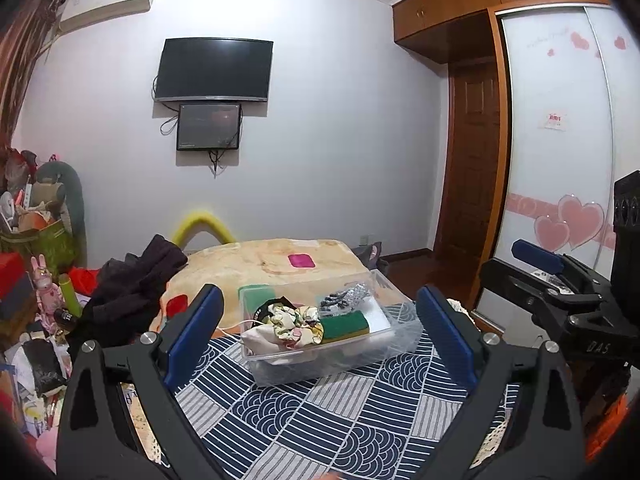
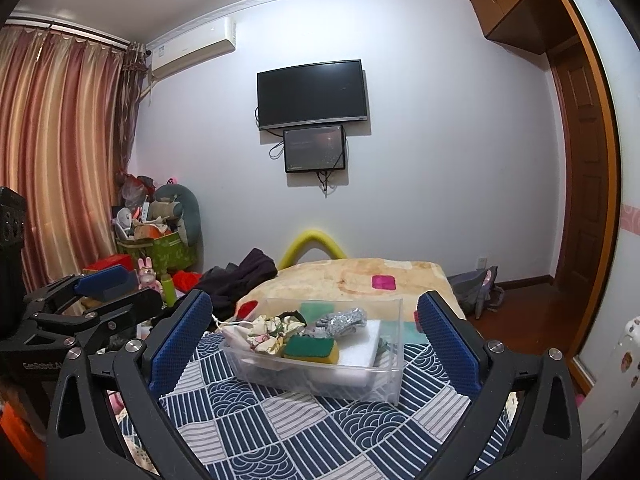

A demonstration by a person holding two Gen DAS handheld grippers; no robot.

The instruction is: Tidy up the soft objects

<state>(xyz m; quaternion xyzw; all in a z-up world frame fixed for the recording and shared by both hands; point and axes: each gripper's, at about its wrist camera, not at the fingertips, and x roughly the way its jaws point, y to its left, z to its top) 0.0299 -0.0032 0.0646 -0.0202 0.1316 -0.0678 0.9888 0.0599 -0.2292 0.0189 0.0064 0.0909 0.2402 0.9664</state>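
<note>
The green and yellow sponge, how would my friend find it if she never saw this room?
Look at the blue and white patterned cloth in front, where a clear plastic box sits. Inside it, beside the flowery fabric bundle and resting on a white foam block, is the sponge. It is the only thing with a dark green top and yellow bottom.

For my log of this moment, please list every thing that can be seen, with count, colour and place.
clear plastic bin: 1, transparent, on the patterned cloth
sponge: 1, green and yellow, in the bin
foam block: 1, white, in the bin
floral cloth: 1, cream, in the bin
silver scrubber: 1, in the bin
patterned cloth: 1, navy and white, under the bin
blanket: 1, beige, behind the bin
television: 1, black, on the wall
left claw: 1, blue pads, open
right claw: 1, blue pads, open
</note>
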